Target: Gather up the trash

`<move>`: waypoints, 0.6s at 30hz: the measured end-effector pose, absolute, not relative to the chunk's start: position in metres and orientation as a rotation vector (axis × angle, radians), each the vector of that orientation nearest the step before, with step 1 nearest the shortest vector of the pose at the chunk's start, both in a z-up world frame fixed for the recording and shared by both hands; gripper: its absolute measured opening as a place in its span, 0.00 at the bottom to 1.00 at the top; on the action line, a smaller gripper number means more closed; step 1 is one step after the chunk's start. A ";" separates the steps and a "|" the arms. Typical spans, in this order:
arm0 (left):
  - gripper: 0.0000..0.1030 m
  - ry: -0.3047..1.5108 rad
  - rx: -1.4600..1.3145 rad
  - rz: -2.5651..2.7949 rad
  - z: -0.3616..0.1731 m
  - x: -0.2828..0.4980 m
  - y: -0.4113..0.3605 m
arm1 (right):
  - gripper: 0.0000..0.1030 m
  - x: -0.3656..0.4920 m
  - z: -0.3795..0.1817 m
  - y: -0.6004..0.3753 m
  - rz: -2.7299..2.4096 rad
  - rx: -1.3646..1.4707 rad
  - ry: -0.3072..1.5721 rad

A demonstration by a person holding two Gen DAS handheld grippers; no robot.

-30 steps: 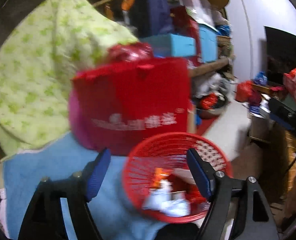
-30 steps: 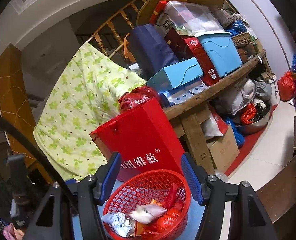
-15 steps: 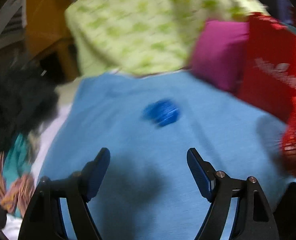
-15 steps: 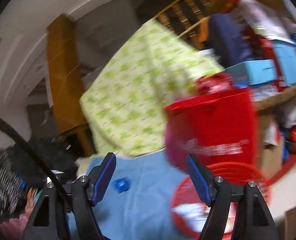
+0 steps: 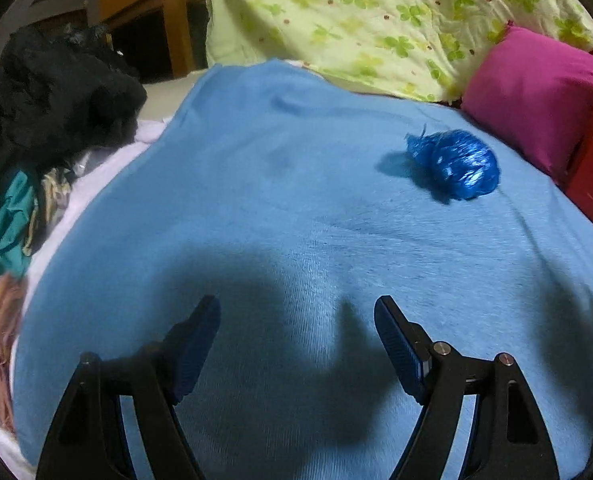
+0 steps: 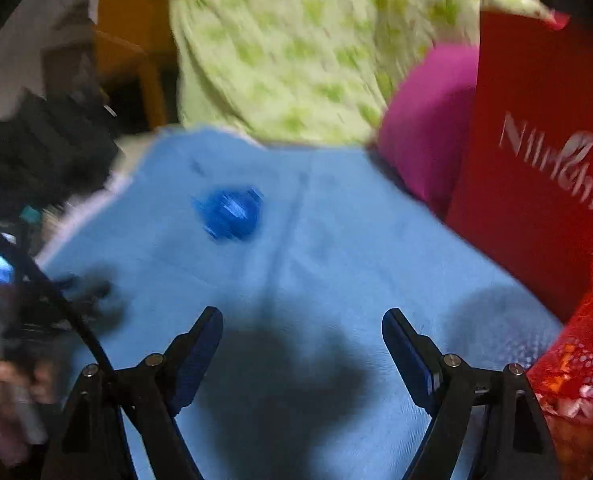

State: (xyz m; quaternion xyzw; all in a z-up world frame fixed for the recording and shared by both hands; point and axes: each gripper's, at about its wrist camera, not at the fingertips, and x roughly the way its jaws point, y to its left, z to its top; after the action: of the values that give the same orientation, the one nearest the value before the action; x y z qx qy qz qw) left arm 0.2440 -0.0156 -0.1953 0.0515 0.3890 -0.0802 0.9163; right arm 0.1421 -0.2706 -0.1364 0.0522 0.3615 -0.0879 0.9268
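Both grippers have swung from the red basket (image 6: 576, 360) to the blue cloth (image 5: 296, 220); left gripper (image 5: 296, 344) open, right gripper (image 6: 302, 352) just widened, empty, crumpled blue wrapper (image 5: 456, 164) at one o'clock.

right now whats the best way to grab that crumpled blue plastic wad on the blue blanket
Take the crumpled blue plastic wad across its round bulk, not by the thin twisted tail on its left end. It lies alone on the blue blanket, apart from the pink cushion, so I'd come down from above. The soft blanket will likely give, letting the fingers sink round it. Both the left gripper and right gripper are open and empty.
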 end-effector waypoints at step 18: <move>1.00 0.897 0.113 -0.051 -0.219 0.289 -0.026 | 1.00 0.202 -0.205 -0.326 -0.238 0.142 0.823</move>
State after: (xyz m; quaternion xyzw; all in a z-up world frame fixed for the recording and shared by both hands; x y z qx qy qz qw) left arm 0.2889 -0.0261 -0.2192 0.0545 0.4332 -0.0246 0.8993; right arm 0.2024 -0.3257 -0.2049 0.0689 0.3985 -0.1153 0.9073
